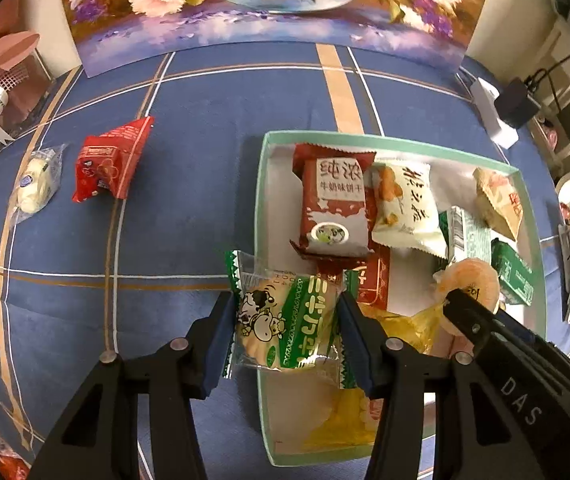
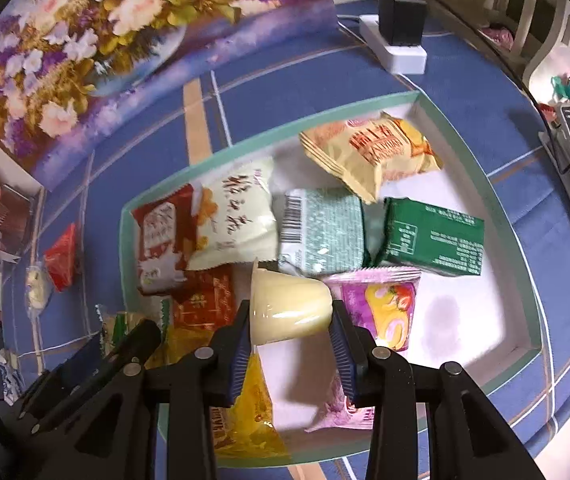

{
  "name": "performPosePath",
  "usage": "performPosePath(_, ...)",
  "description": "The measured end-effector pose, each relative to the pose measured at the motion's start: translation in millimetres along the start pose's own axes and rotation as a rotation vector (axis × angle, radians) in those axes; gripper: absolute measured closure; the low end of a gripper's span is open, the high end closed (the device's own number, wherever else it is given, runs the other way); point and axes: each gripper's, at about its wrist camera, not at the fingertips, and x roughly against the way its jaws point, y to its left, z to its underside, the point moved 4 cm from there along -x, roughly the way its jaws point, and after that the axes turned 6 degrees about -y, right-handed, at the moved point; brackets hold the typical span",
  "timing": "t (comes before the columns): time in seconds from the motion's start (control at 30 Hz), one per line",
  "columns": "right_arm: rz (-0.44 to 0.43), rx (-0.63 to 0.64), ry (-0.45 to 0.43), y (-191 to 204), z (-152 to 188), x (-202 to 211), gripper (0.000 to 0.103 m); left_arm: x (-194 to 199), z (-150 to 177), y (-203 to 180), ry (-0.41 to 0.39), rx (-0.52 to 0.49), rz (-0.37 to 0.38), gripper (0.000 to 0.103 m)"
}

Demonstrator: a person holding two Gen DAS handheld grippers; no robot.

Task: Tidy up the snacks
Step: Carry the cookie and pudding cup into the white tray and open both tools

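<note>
A green-and-clear cracker packet [image 1: 285, 318], printed with cartoon cows, is clamped between the blue pads of the left hand-held gripper [image 1: 285, 320] and is held over the near left edge of a shallow tray [image 1: 263, 184] with a mint-green rim. A pale yellow jelly cup [image 2: 291, 306], lying on its side, is clamped in the right hand-held gripper [image 2: 291, 320] above the middle of the same tray. The tray is set on a blue bench cloth [image 1: 189, 184] crossed by tan and white lines. Inside it several snacks are seen: a red-and-grey biscuit packet [image 1: 333, 208], a white packet [image 1: 405, 208], a dark green packet [image 2: 433, 236], a beige packet [image 2: 373, 152], a pink cake packet [image 2: 381, 312] and a yellow packet [image 2: 253, 412]. Outside the tray, to its left, a red packet [image 1: 113, 160] and a clear-wrapped white sweet [image 1: 37, 184] are left on the cloth.
</note>
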Motion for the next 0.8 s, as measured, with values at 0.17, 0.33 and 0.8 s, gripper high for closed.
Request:
performPosePath(0.17,0.013,-0.009,0.006,-5.0,1.5,-0.9,0.063,-3.2,4.3,-5.2,0.012,-0.010,0.007,0.049)
performPosePath(0.33,0.023,-0.017,0.018,-9.0,2.4,-0.8,0.063,-3.3,6.0,-8.7,0.012,-0.013,0.010,0.049)
performPosePath(0.8,0.003,-0.005,-0.050,-2.6,-9.7,24.8,0.063,15.6,-4.5,5.5,-0.004,0.063,0.114,0.046)
